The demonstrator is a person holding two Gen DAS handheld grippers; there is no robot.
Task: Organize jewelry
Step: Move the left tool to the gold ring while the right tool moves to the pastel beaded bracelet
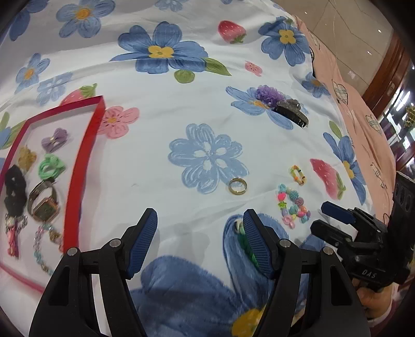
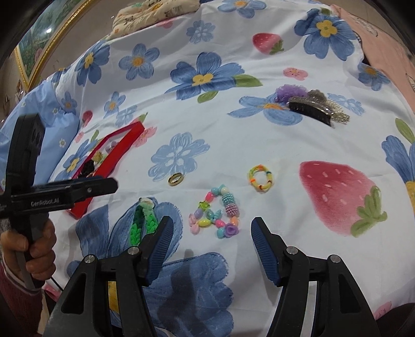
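Note:
A red tray (image 1: 88, 145) at the left holds a watch (image 1: 44, 204), scrunchies and bracelets; it also shows in the right wrist view (image 2: 129, 141). On the floral sheet lie a gold ring (image 1: 237, 185) (image 2: 176, 179), a pastel bead bracelet (image 1: 293, 207) (image 2: 218, 212), a small neon bead ring (image 1: 298, 175) (image 2: 260, 178), a green braided band (image 1: 249, 246) (image 2: 141, 220), and a purple flower clip with a dark claw clip (image 1: 290, 111) (image 2: 311, 106). My left gripper (image 1: 199, 217) is open and empty, just short of the gold ring. My right gripper (image 2: 210, 225) is open and empty before the bead bracelet.
A pink blanket (image 1: 358, 109) borders the sheet on the right. A beige cushion (image 2: 155, 10) lies at the far edge. The right gripper's body (image 1: 363, 238) sits close to the right of my left one.

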